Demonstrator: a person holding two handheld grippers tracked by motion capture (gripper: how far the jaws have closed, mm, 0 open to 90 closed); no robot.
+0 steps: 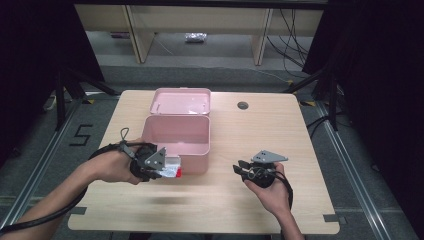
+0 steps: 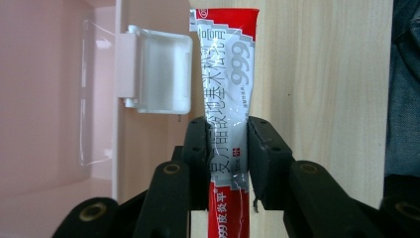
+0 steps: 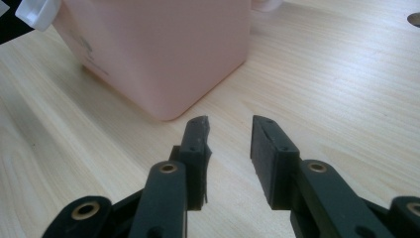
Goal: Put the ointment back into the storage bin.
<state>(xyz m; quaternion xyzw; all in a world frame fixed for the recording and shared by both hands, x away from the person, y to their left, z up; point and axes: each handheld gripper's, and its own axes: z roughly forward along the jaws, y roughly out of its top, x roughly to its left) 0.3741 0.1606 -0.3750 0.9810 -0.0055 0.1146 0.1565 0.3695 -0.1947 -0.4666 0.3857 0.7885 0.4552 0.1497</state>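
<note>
One tube was clamped in the left gripper at the front wall of the open pink box, ready, by judgement, for lifting over the rim and inside; right gripper stood apart, empty, right of the box.

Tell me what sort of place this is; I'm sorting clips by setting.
Probably a lab or recording studio: a lone wooden table between black curtains, loose cables on the floor, and a taped number beside it.

red-white ointment tube, clamped, beside pink box
</note>
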